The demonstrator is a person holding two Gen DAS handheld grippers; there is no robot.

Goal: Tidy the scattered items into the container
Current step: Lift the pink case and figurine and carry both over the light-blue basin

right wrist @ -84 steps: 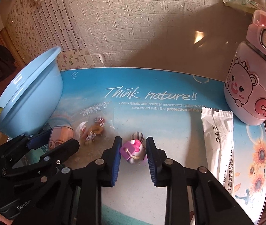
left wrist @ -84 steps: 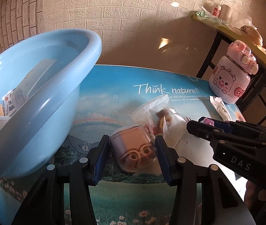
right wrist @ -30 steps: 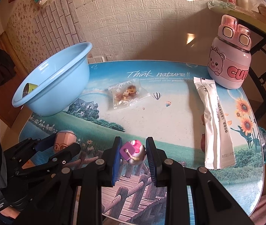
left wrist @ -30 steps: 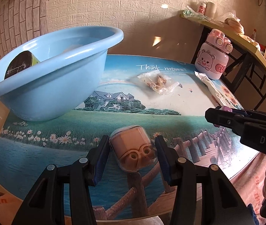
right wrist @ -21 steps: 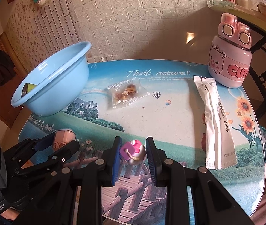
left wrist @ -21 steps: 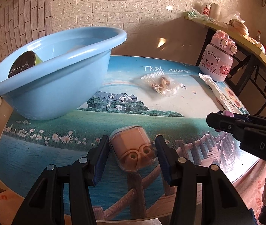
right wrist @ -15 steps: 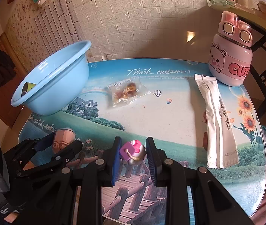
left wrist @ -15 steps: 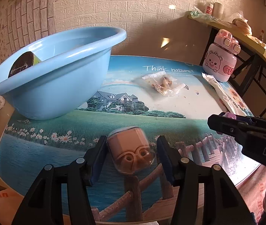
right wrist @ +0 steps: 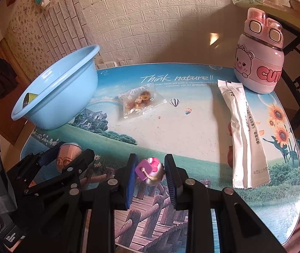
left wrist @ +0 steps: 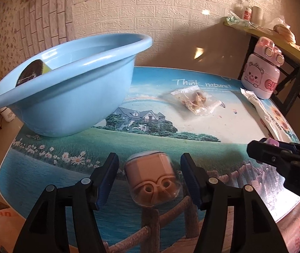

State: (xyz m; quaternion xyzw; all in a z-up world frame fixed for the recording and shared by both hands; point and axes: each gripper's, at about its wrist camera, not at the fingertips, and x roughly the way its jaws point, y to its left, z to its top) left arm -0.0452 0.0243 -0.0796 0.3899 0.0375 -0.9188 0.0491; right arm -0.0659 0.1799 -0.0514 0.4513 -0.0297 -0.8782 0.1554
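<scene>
Your left hand-held gripper (left wrist: 148, 175) stands apart around the pink earbud case (left wrist: 151, 181), unclamped near the lower frame edge; it may drop. Your right hand-held gripper (right wrist: 150, 169) clamps the pink toy (right wrist: 150, 169), well short of the blue basin (right wrist: 57, 89) at upper left

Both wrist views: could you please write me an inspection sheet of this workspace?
Surface: table, glossy landscape print.
Job's things: blue basin with a dark item inside; snack packet; white sachet; earbud case; pink toy.
Clutter: pink bear bottle.
Grippers: left gripper open, gaps either side of earbud case; right gripper shut on pink toy.
Cables: nothing seen.
Surroundings: brick-pattern wall; shelf.
</scene>
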